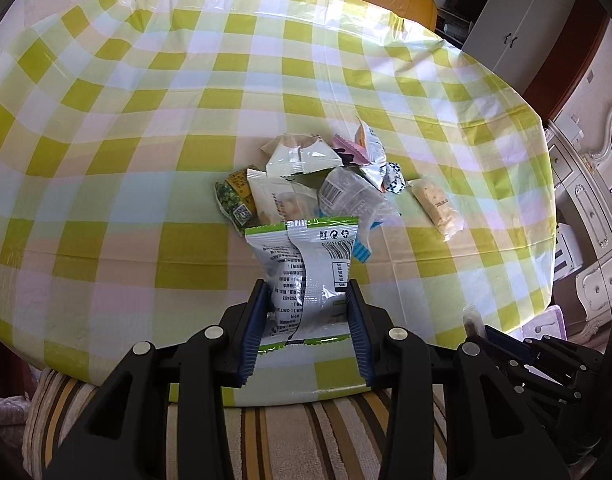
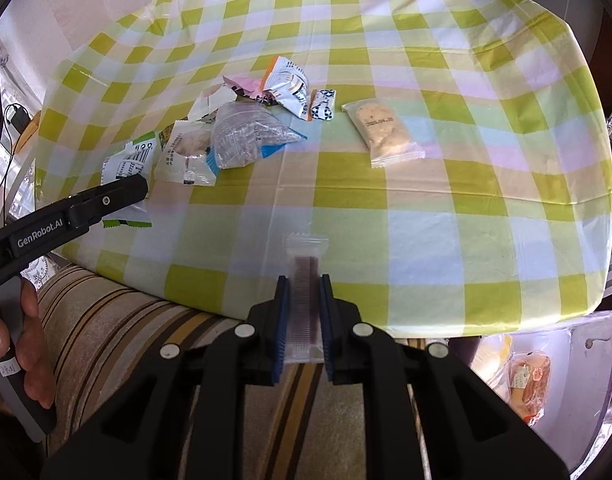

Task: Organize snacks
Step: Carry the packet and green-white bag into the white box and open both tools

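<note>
Over the near table edge, left wrist view: left tongs [image 1: 307,320] closed on a green-trimmed white packet [image 1: 306,276], pads pressing both sides, packet upright and lifted clear of the checked cloth [image 1: 106,128]. Beyond it, mid-table: heap of snacks [image 1: 317,176], wrappers overlapping; one clear cracker pack [image 1: 437,208] lying apart to the heap's right. Striped cushion [image 1: 306,432] below the table edge. Part of the right tongs shows at the lower right, state not readable from here. Right wrist view: right tongs [image 2: 304,320] closed on a slim clear bar packet [image 2: 306,280] with a dark strip inside, held upright above the table edge. Cracker pack [image 2: 385,132] flat and alone, well apart from the heap [image 2: 242,136]. Left tongs [image 2: 122,192] enter from the left with the white packet [image 2: 126,164]; a hand [image 2: 22,344] grips the handle. Clear bin [image 2: 585,360] at lower right, below table level, already holding wrapped snacks. Handling note, as judgement: both packets are in transit, probably toward that bin. Keep the grip steady, since foil and film slip; carry each packet fully over the bin rim before letting go, one hand at a time, so the tongs do not collide. The heap and cracker pack remain to be sorted.
</note>
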`<state>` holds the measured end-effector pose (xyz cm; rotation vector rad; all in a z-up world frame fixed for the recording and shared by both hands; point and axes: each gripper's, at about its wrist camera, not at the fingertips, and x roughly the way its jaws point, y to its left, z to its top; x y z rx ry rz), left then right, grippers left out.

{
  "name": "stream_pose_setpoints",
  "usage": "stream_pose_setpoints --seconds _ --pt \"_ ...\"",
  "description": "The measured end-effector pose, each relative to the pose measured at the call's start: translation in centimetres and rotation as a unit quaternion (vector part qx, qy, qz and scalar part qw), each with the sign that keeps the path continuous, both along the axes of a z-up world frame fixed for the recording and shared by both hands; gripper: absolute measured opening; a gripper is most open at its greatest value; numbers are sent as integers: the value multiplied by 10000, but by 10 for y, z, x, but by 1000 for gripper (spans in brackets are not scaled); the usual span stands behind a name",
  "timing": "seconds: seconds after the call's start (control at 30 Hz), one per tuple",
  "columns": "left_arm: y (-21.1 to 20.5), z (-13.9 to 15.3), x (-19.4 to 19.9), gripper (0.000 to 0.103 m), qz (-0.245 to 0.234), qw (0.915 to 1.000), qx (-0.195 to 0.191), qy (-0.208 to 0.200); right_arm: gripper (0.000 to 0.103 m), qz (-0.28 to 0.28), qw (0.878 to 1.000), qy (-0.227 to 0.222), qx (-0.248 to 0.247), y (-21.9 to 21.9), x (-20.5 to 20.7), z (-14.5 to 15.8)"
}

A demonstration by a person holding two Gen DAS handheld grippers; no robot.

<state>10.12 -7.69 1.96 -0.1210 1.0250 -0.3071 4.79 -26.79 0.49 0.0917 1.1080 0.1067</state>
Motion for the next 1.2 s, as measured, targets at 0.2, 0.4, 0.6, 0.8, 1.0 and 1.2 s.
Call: stream_pose_setpoints --seconds 0.2,0.4,0.6,0.8,1.0,1.2 --pt "-29 2 -8 38 -331 9994 33 4 15 -357 9994 -35 5 -32 -13 1" --pt "-60 5 -17 38 -676 9977 72 11 15 -696 9976 -27 -31 -61 -27 -2" --pt "-98 5 -29 38 -1147 9934 53 78 15 -1113 9934 19 -264 -90 -42 -8" --pt "-139 1 -43 38 -1669 9857 -17 237 15 -1530 9855 62 -727 -120 -59 -16" --pt "-177 -3 -60 38 -2162 9754 -55 424 15 -1880 9792 187 -743 -149 -79 -27" --pt "-215 -15 -78 38 -2737 9582 -164 818 15 -2353 9692 337 -638 -187 -101 -37"
